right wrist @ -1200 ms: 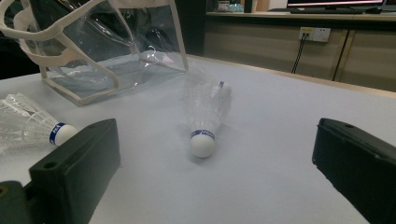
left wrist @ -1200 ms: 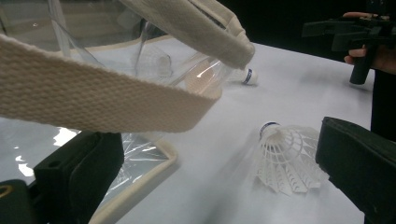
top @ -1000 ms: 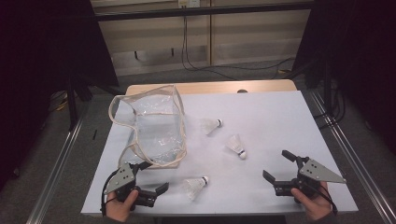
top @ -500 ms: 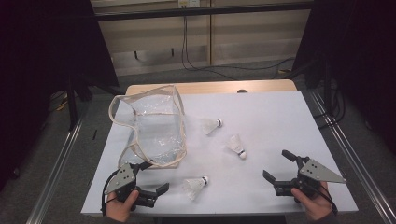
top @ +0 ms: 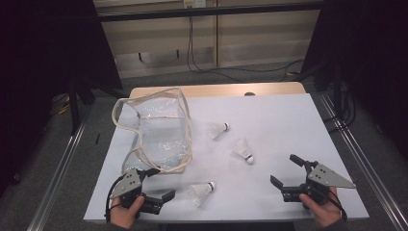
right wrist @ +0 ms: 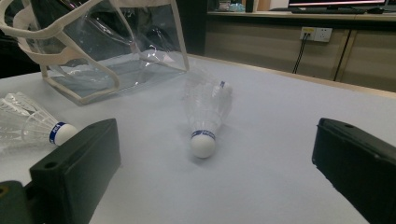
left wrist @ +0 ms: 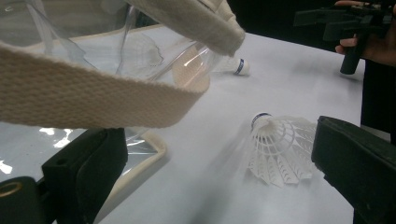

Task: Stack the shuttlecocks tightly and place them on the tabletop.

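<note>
A clear plastic bag (top: 156, 132) with cream webbing trim stands open on the left of the white table (top: 279, 120). Three white shuttlecocks lie loose: one by the bag (top: 217, 129), one mid-table (top: 243, 150), one near the front edge (top: 201, 191). My left gripper (top: 161, 183) is open at the front left, just below the bag's corner. In the left gripper view the bag's strap (left wrist: 93, 100) hangs over the left jaw and the front shuttlecock (left wrist: 275, 147) lies ahead, toward the right jaw. My right gripper (top: 285, 170) is open at the front right, facing the mid-table shuttlecock (right wrist: 204, 119).
The table's front edge runs just under both hands. Metal rails flank the table on both sides (top: 358, 159). A wooden strip (top: 216, 90) borders the far edge. In the right gripper view the front shuttlecock (right wrist: 32, 123) lies at the left and the bag (right wrist: 112, 51) stands behind.
</note>
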`<state>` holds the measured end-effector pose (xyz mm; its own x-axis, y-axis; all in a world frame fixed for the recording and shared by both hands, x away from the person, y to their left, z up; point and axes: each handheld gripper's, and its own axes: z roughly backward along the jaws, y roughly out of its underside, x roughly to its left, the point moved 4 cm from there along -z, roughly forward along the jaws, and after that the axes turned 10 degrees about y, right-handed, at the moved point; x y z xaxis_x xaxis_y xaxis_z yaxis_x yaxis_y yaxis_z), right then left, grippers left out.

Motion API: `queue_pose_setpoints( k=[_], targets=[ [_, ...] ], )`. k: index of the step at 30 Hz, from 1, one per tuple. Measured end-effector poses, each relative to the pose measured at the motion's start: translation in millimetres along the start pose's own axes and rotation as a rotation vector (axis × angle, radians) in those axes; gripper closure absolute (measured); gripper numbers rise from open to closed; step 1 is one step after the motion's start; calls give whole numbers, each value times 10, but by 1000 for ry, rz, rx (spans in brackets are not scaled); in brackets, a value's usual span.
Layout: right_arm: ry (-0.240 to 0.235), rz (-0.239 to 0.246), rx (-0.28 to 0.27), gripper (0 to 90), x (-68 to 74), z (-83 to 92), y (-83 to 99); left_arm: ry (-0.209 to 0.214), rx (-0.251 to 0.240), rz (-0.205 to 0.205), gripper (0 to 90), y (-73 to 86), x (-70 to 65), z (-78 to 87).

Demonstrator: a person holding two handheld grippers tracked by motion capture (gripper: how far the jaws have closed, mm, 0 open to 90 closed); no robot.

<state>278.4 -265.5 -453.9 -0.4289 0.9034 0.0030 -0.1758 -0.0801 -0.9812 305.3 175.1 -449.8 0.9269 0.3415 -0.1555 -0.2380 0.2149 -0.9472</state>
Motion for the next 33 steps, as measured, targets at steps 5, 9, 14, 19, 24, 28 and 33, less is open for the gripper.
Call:
queue_pose_setpoints(
  k=[5,9,14,19,24,28,33],
  targets=[
    [2,0,-1,2,-6,-1,0,4,1,1,35,-4,2,-22],
    [0,0,0,3,0,-2,-2,15,4,4,34,-8,-17,-47],
    [3,-1,-3,3,-7,-1,-4,21,9,9,33,-11,-25,-73],
    [2,-1,-4,3,-3,-1,-7,27,7,16,33,-13,-38,-91],
    [3,-1,-2,4,-3,-2,-5,30,20,14,26,-13,-50,-107],
    [1,3,-5,4,-2,-3,-6,39,25,21,21,-13,-75,-138],
    [5,0,-4,4,-4,0,-8,46,29,31,26,-8,-79,-143]
  ],
)
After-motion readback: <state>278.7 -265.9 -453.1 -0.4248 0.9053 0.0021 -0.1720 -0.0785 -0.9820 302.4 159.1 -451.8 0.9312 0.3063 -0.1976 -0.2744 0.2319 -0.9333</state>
